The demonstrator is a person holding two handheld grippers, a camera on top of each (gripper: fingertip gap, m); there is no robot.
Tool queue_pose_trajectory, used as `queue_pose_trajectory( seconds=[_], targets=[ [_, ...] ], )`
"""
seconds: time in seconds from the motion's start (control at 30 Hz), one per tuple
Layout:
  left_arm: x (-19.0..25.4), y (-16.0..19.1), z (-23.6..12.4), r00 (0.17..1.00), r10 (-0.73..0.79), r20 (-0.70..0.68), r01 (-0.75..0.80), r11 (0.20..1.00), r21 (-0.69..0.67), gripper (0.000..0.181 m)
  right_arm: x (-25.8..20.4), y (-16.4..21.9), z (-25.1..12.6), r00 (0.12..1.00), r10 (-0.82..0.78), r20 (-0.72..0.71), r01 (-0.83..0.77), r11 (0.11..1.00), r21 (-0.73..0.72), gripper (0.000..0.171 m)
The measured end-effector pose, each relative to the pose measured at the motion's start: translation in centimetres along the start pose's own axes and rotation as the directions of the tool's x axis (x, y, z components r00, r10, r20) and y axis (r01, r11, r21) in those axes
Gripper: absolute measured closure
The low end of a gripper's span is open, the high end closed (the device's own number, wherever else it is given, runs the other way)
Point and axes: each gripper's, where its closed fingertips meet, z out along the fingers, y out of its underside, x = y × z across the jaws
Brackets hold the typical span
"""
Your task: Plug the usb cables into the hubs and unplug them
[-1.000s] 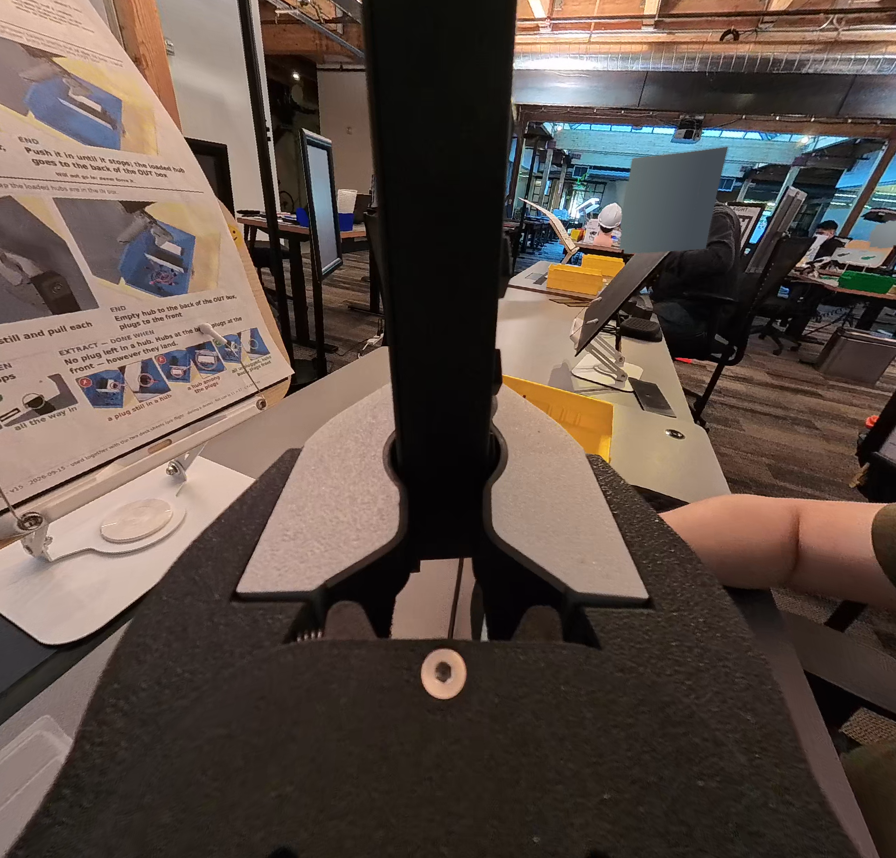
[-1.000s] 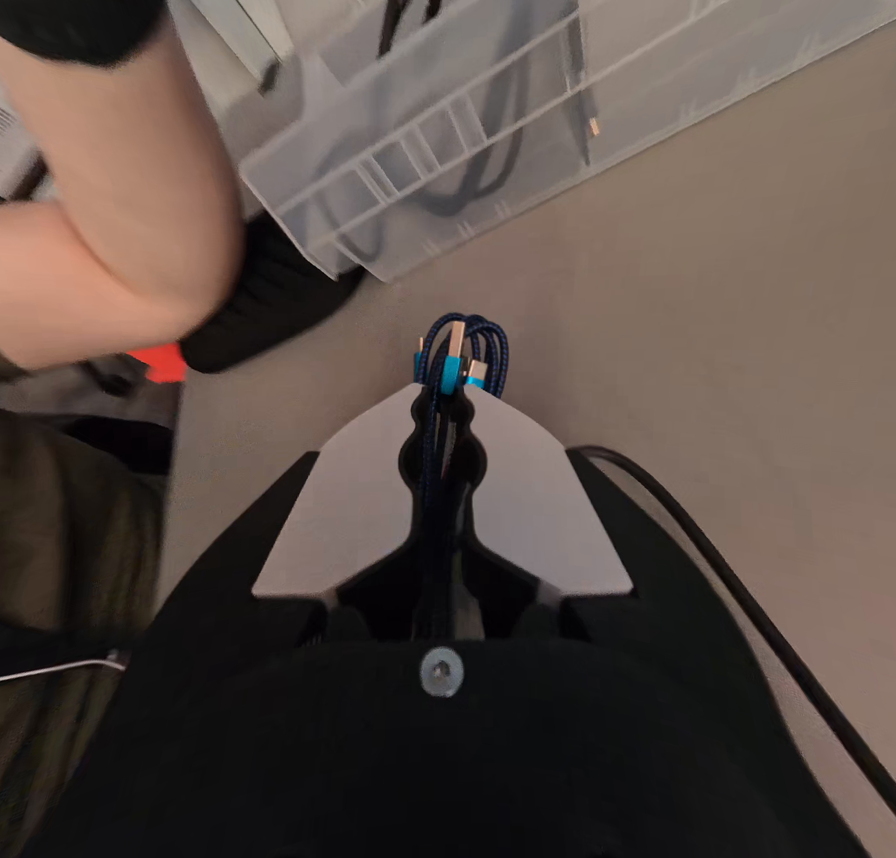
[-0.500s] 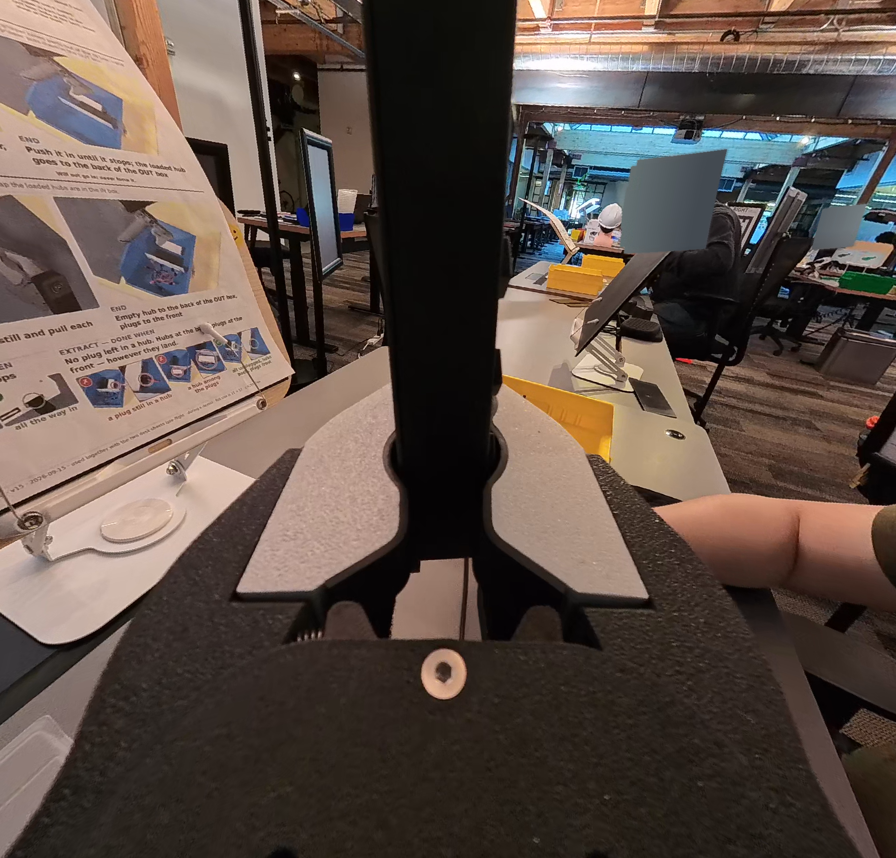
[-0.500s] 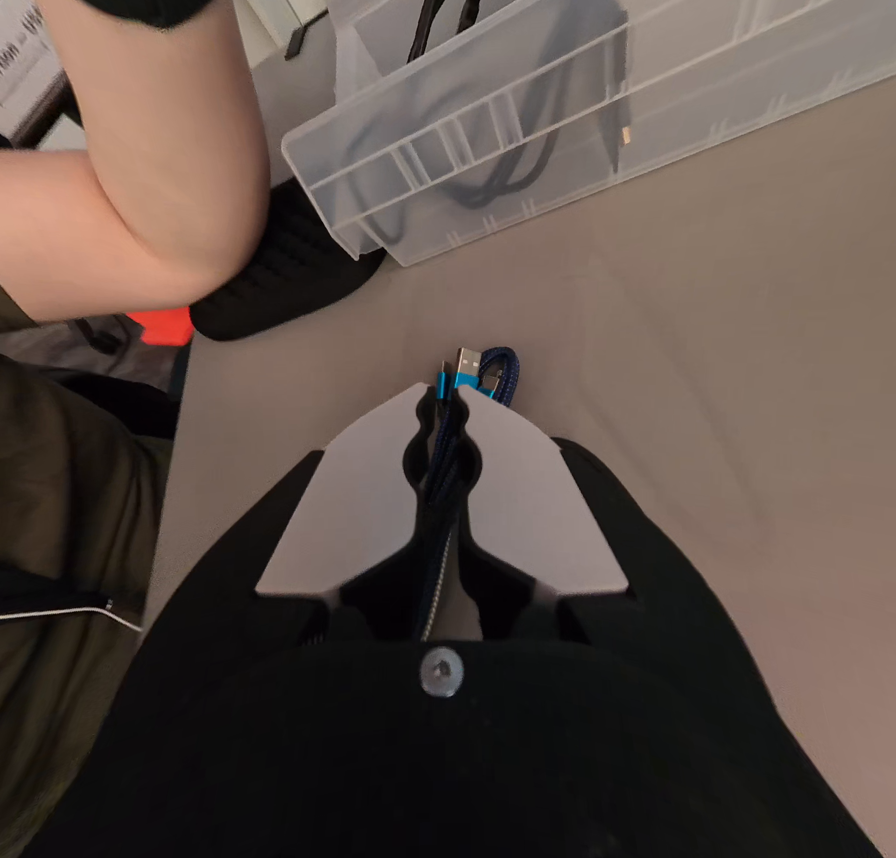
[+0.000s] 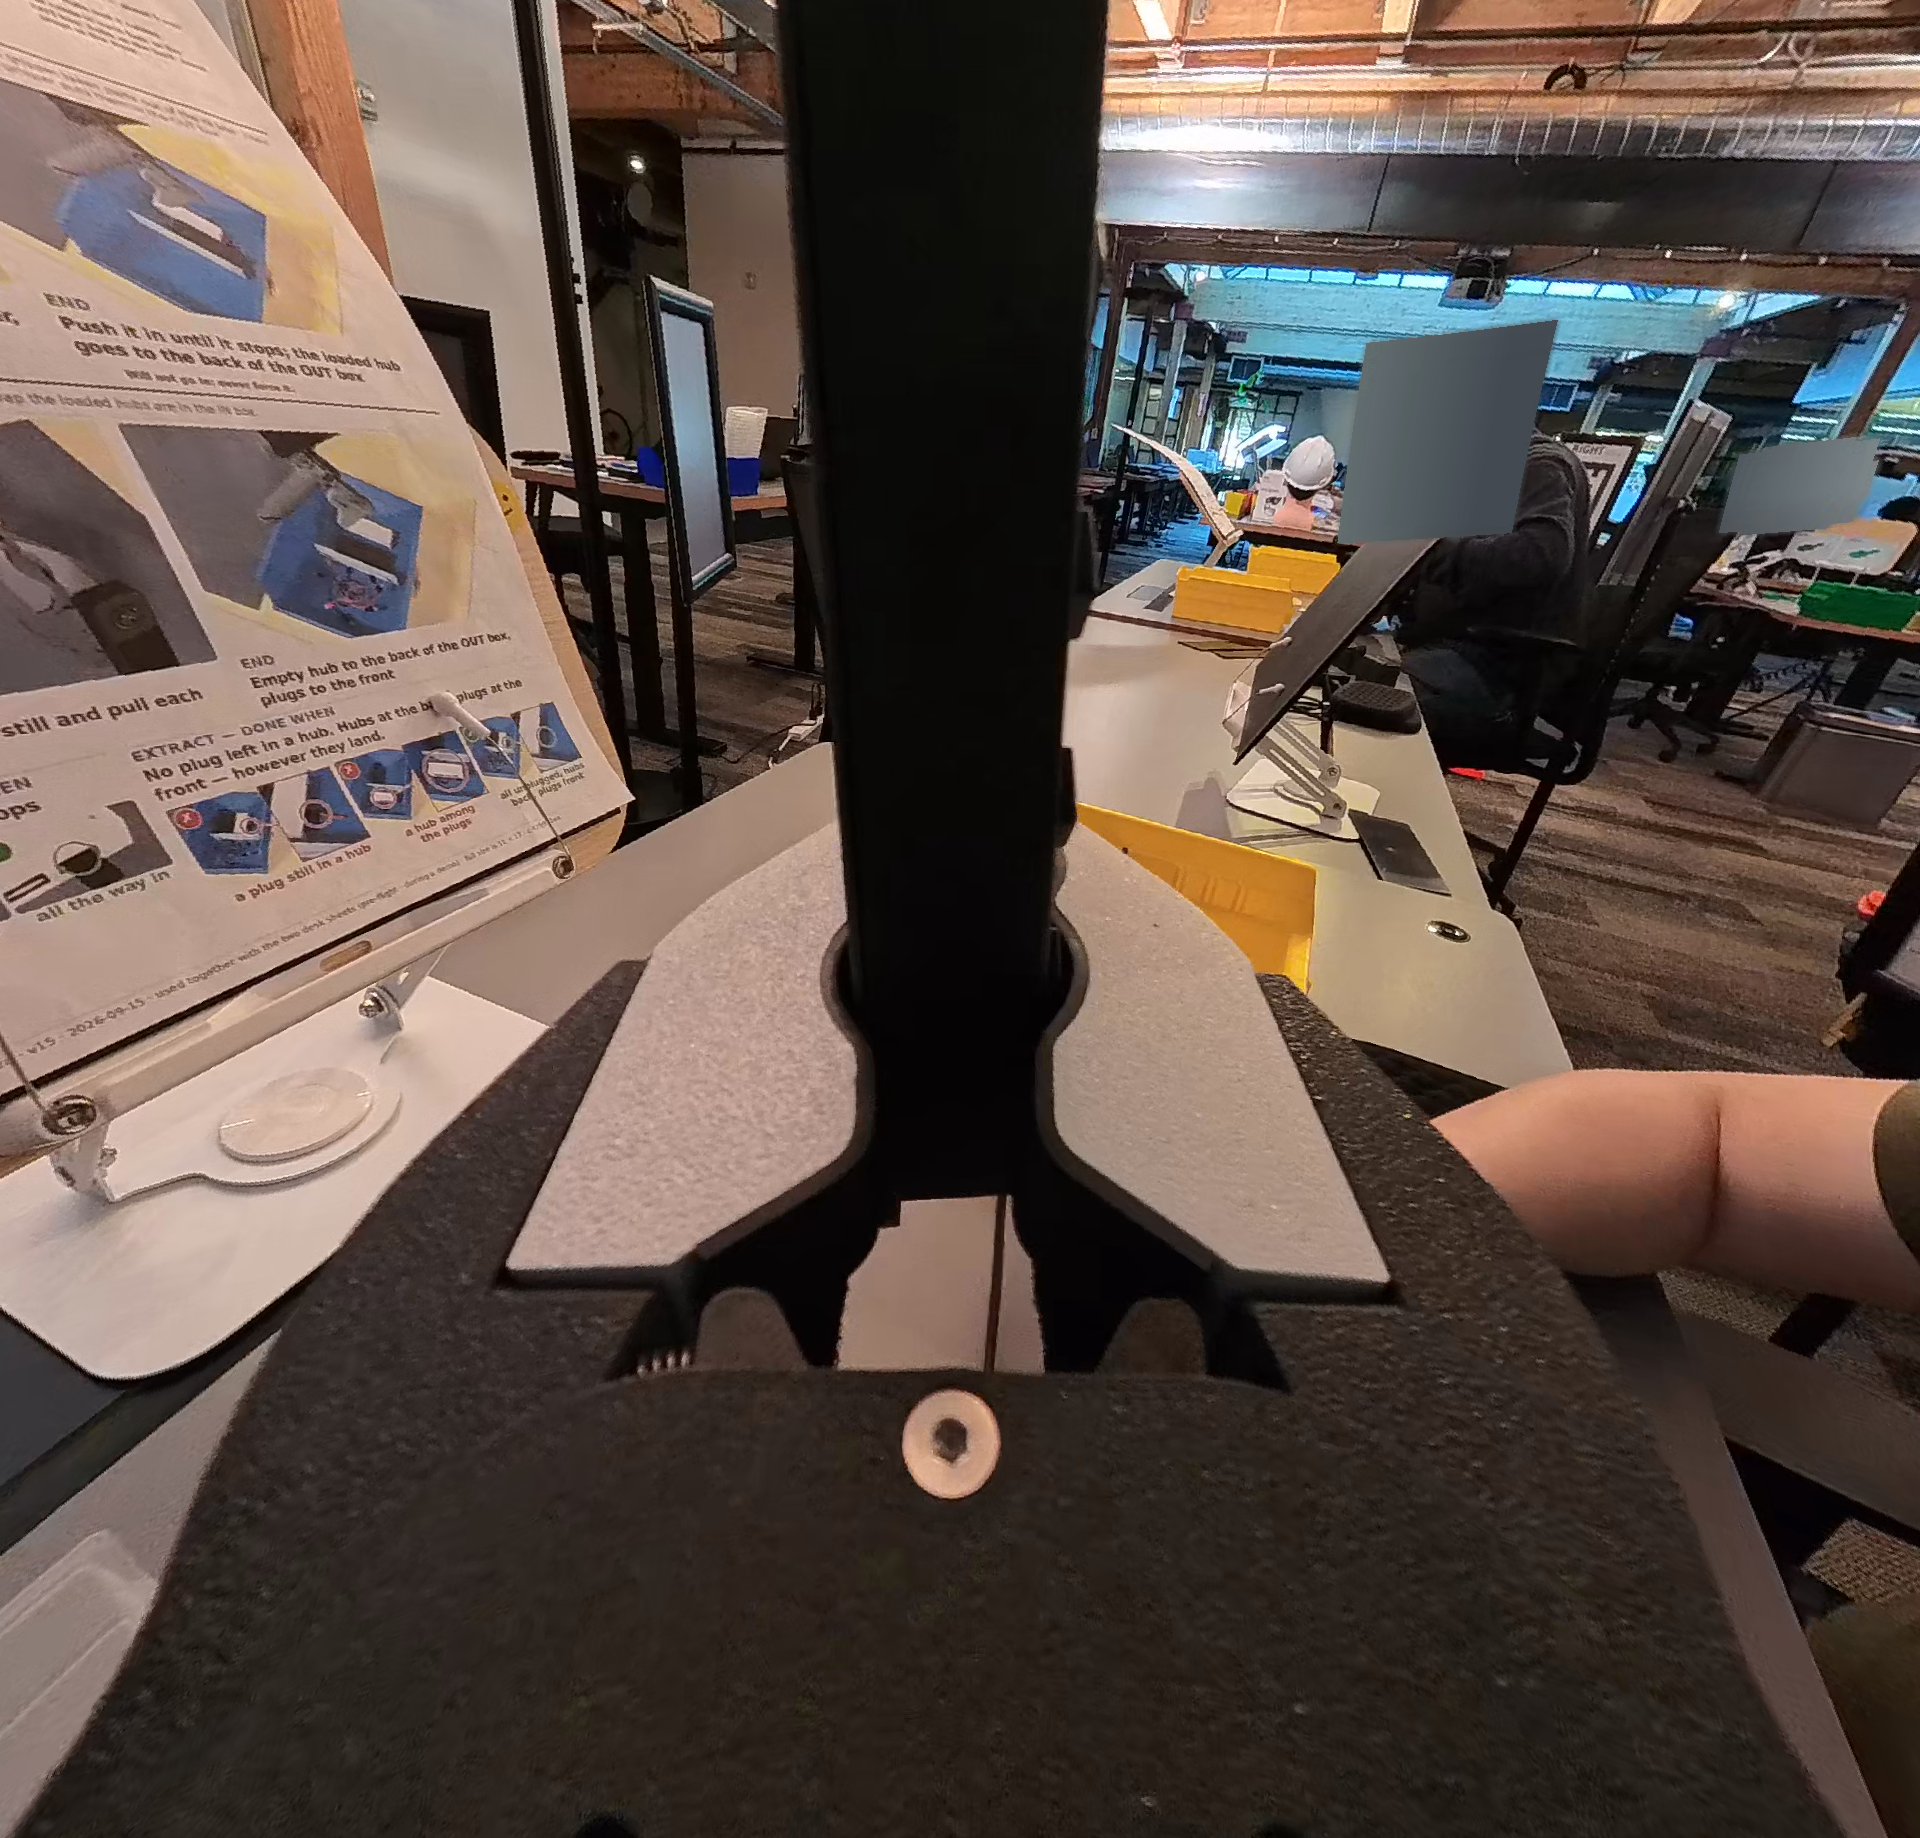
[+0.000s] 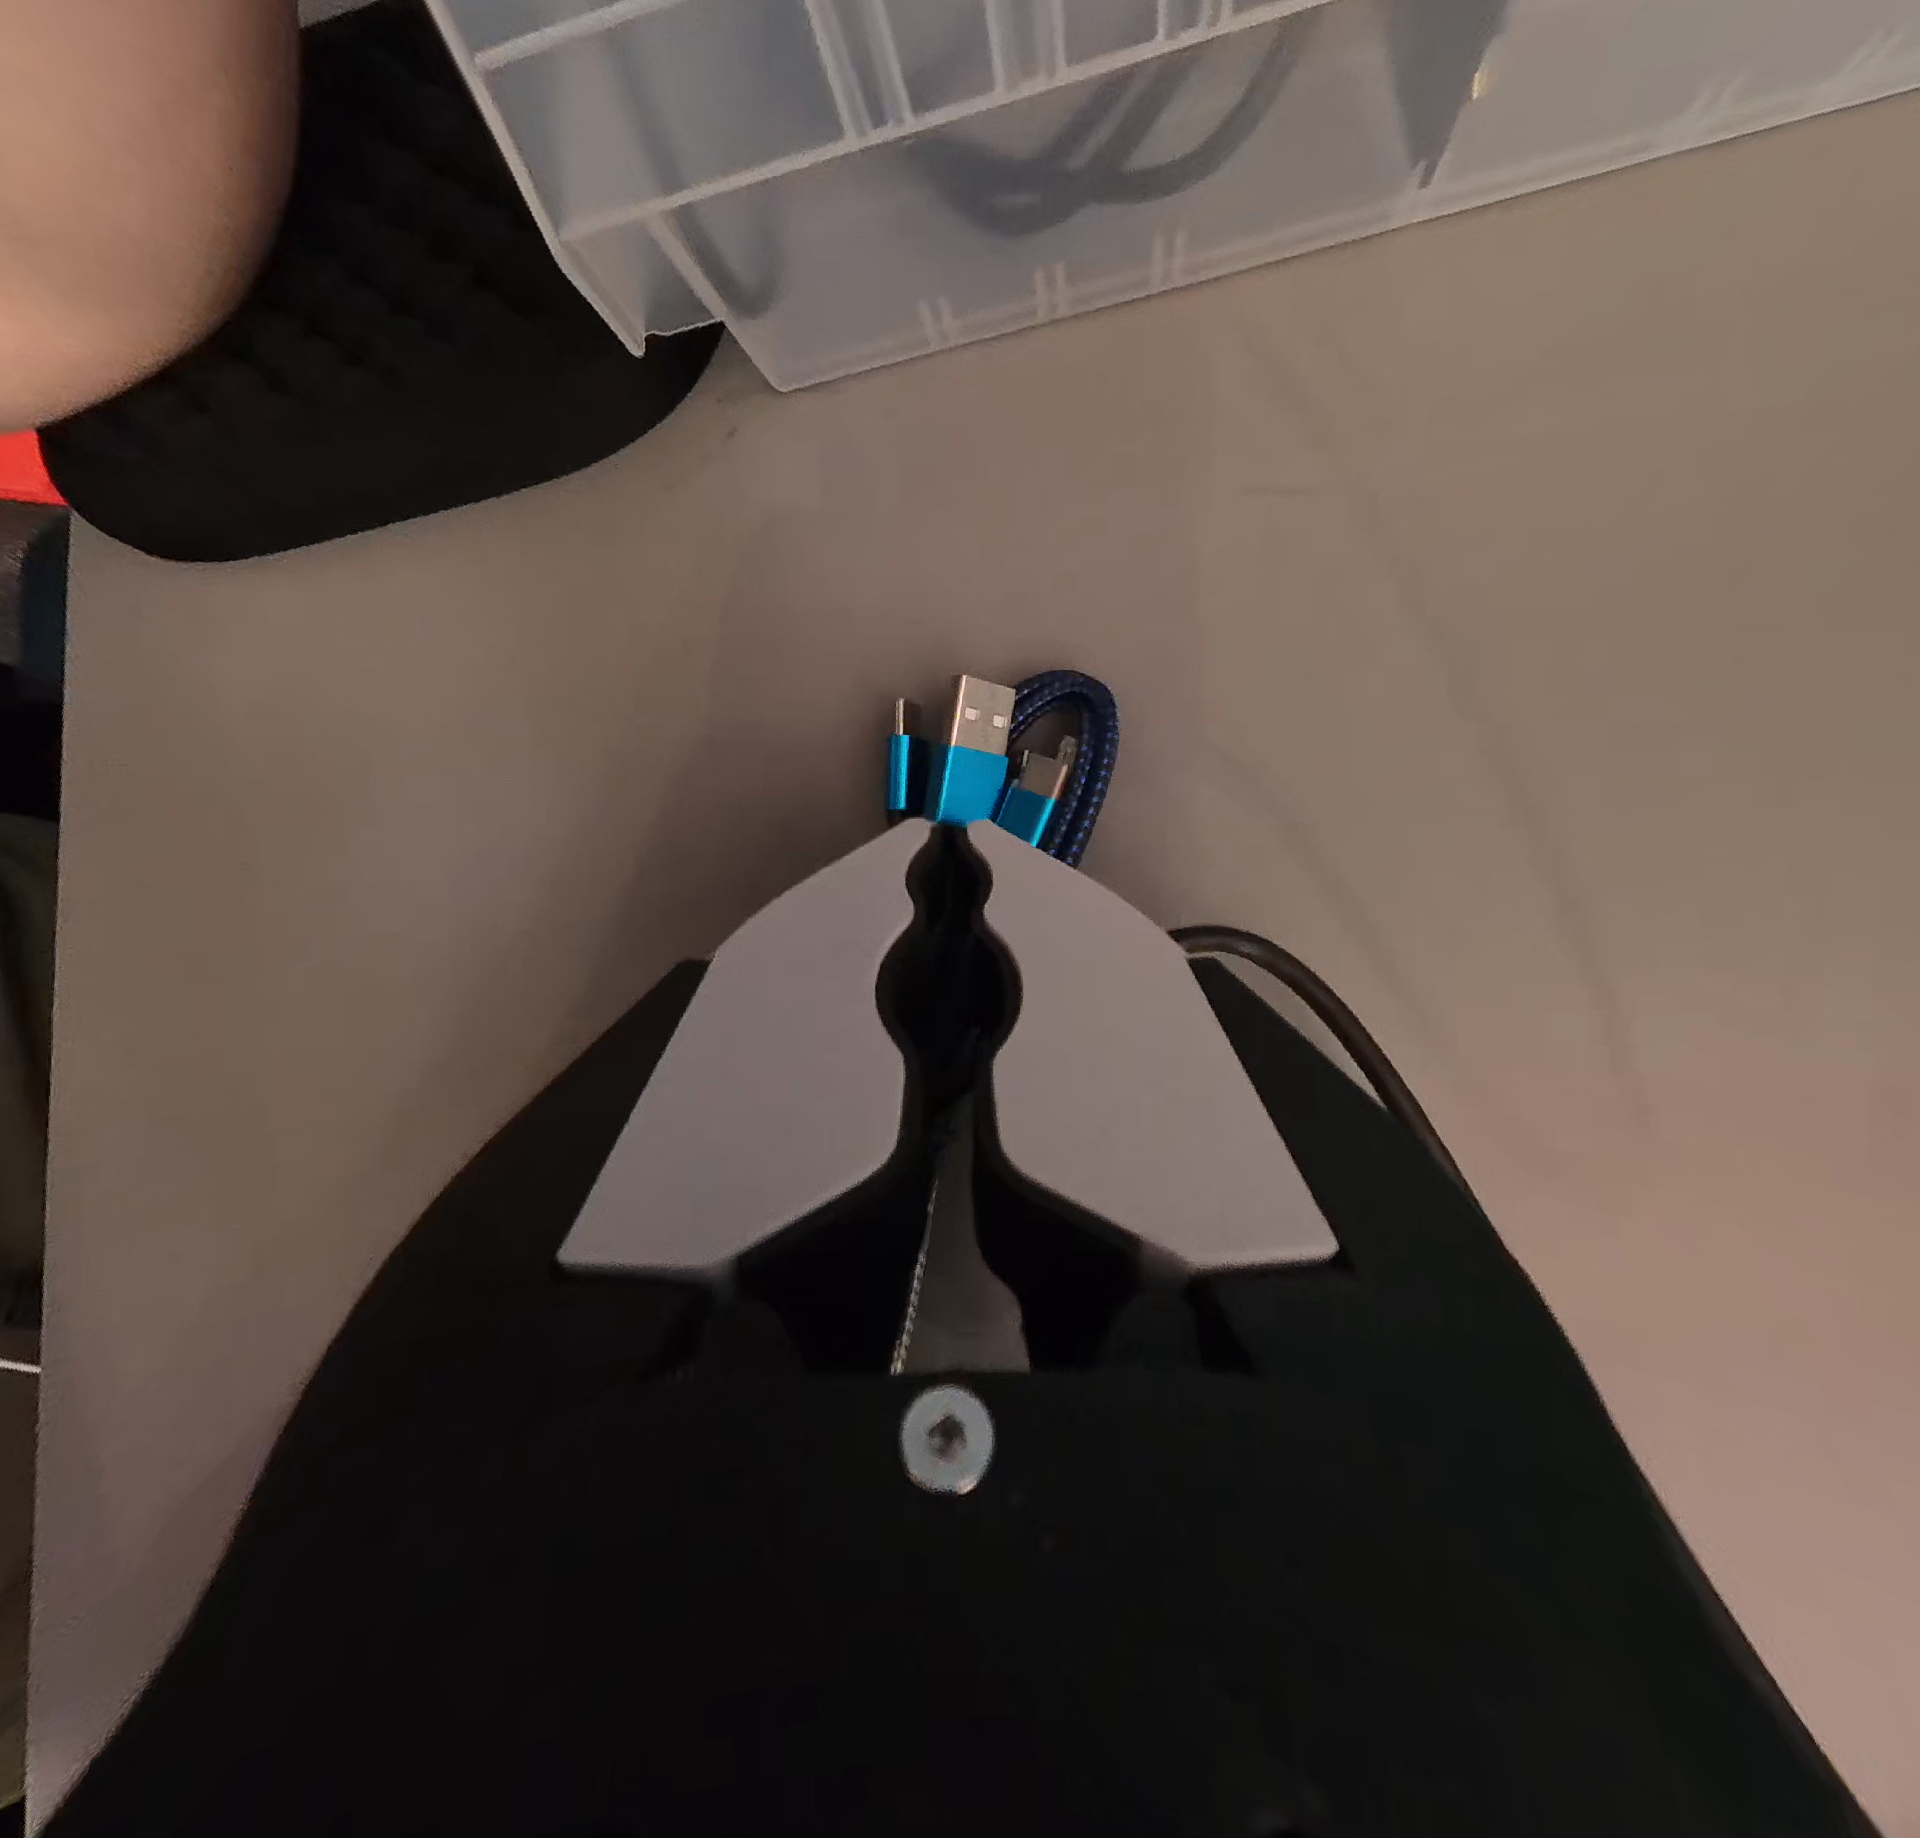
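Centrally, the left gripper point(image 5: 951, 967) is clamped on one tall black USB hub point(image 5: 940, 438) held upright, with one instruction sheet point(image 5: 239, 500) on a white stand left of the hub and one yellow bin point(image 5: 1226, 889) just right of it. Meanwhile the right gripper point(image 6: 951, 830) is closed on one coiled blue braided USB cable point(image 6: 1081, 760) with three blue plugs point(image 6: 971, 770) past its fingertips, above the grey table point(image 6: 1455, 645), near one clear plastic bin point(image 6: 1039, 178) holding black cables.
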Motion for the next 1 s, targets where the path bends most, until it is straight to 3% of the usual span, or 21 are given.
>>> queue_pose_trajectory(
  seconds=[0.67, 1.0],
  targets=[
    [-0.1, -0.3, -0.3, 1.0, 0.003, 0.005, -0.003, 1.0, 0.01, 0.156, -1.1, 0.5, -0.2, 0.999, 0.03, 0.022, -0.027, 0.993, -0.114, 0.161],
    [0.0, -0.2, -0.1, 1.0, 0.007, 0.005, -0.007, 1.0, 0.005, 0.156, -0.5, 1.0, 0.1, 0.989, -0.067, -0.13, 0.043, 0.983, -0.176, 0.163]
  ],
)
